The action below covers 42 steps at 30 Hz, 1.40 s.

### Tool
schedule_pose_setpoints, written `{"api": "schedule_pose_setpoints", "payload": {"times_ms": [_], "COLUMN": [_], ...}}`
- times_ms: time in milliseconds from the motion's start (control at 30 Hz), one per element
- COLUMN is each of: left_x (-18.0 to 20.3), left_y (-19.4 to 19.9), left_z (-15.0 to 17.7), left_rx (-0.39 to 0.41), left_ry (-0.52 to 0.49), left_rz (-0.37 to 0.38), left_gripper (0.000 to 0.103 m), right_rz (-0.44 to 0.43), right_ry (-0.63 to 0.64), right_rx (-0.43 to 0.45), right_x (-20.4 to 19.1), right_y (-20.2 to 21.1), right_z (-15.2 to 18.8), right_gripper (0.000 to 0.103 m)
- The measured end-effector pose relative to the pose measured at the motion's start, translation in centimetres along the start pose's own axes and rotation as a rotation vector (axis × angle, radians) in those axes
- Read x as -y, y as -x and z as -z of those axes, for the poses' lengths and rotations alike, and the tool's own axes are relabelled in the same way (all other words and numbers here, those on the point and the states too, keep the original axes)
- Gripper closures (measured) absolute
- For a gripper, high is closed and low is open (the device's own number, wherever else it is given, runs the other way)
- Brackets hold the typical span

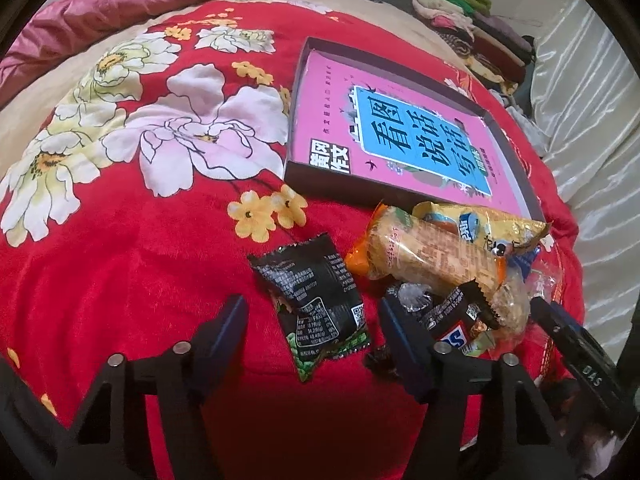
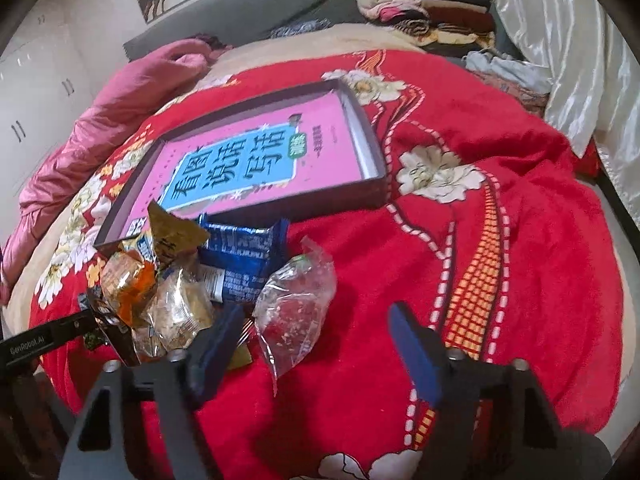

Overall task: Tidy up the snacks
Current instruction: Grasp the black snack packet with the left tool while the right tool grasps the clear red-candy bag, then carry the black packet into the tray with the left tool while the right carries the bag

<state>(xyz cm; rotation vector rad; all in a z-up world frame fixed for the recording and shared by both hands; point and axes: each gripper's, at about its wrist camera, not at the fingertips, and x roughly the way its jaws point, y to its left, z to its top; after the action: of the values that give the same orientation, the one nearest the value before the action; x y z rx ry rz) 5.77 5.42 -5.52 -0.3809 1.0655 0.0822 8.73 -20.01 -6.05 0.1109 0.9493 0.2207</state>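
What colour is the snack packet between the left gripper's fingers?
Black snack packet with green trim; left wrist view.

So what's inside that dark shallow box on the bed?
A pink book with a blue title panel lies flat in the box, filling most of it. Snacks cover its near corner, and anything under the book is hidden.

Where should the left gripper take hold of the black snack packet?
Across its narrow width at mid-body, from above. The black snack packet lies flat on the red blanket, apart from the snack pile, already between the left gripper fingers.
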Motion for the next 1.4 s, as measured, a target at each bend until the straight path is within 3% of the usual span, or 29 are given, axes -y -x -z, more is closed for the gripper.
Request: {"api": "schedule_pose_setpoints", "payload": {"times_ms": [267,600,900,1400], "left_x": [0.0,-0.2,-0.3,-0.6], "left_y": [-0.3,-0.9,-0.4,2.7], "left_z": [-0.2,-0.2,-0.2,-1.0], "left_rx": [0.001,-0.007,-0.007,0.052], "left_ry": [-0.001,-0.015,-0.026,-0.02], "left_rz": [0.002,-0.001,0.01,0.054], "left_gripper": [0.039,0.054,0.055,0.056], "right_rz": [-0.037,-0.071,-0.081,-0.07], "right_ry": [0.058,0.018,-0.021,0.055], "right_rx": [-0.012,0.027,0.067,0.192], "right_x": [-1.1,0.0,1.1,0.2], "right_y": [-0.8,-0.3,0.7,3.1], "right_z": [-0.3,-0.9,-1.1,-1.7], "right_gripper": [0.059,0.063,0.064,0.064]}}
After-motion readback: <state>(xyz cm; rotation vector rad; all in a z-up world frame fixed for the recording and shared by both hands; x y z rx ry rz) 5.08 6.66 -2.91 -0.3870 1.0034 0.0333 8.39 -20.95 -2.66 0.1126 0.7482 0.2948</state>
